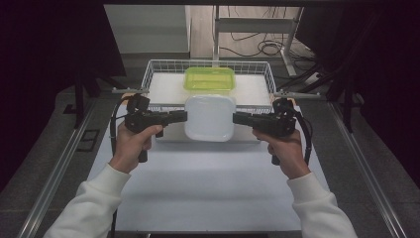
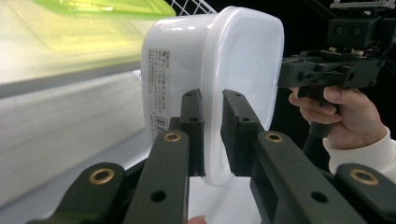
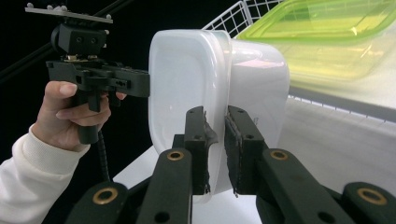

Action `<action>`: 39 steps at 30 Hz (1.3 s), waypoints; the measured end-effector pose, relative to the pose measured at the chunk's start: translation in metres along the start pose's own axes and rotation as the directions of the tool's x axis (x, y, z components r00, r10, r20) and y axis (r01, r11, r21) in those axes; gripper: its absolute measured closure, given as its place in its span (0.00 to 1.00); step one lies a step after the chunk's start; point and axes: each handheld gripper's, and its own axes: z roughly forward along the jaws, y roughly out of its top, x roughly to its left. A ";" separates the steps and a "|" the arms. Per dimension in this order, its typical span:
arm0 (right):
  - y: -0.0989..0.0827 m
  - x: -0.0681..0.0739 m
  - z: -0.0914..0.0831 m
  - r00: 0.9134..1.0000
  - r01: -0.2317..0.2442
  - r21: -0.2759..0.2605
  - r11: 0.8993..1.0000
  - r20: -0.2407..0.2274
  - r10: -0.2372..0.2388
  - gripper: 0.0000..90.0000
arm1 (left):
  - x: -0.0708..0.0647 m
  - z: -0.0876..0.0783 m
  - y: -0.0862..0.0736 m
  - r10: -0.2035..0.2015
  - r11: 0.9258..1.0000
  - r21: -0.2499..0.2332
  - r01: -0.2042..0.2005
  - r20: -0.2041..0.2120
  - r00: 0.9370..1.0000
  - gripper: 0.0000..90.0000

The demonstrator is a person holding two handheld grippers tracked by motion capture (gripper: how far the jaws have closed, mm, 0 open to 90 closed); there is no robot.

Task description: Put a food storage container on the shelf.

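A white lidded plastic container [image 1: 209, 117] is held above the table between both grippers. My left gripper [image 1: 182, 116] is shut on its left rim, and in the left gripper view the jaws [image 2: 212, 100] pinch the lid edge of the container [image 2: 243, 60]. My right gripper [image 1: 237, 118] is shut on the right rim. In the right gripper view the jaws [image 3: 216, 116] clamp the same edge of the container [image 3: 187, 79]. The container's label side [image 2: 161, 88] faces the basket.
A white wire basket [image 1: 153, 69] stands behind, holding a green-lidded container [image 1: 209, 79]. The white table top [image 1: 208, 188] stretches toward the person. Metal rails run along both sides, and cables lie on the floor at the back.
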 end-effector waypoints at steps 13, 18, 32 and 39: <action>0.012 -0.009 0.006 0.999 -0.037 0.002 0.999 0.003 0.037 0.87 | -0.004 -0.009 0.030 0.026 0.999 -0.041 -0.026 0.016 1.000 0.90; 0.014 -0.011 0.009 0.999 -0.046 -0.009 0.999 -0.009 0.045 0.87 | -0.002 -0.009 0.033 0.024 0.999 -0.041 -0.024 0.009 1.000 0.90; 0.038 -0.012 0.009 0.999 -0.032 -0.024 0.999 0.007 0.032 0.88 | 0.008 0.000 0.043 0.013 0.999 -0.032 -0.013 0.000 1.000 0.89; 0.063 -0.012 0.010 1.000 -0.013 -0.031 0.999 0.021 0.014 0.88 | 0.007 -0.002 0.066 0.027 0.999 -0.044 -0.028 -0.017 0.999 0.89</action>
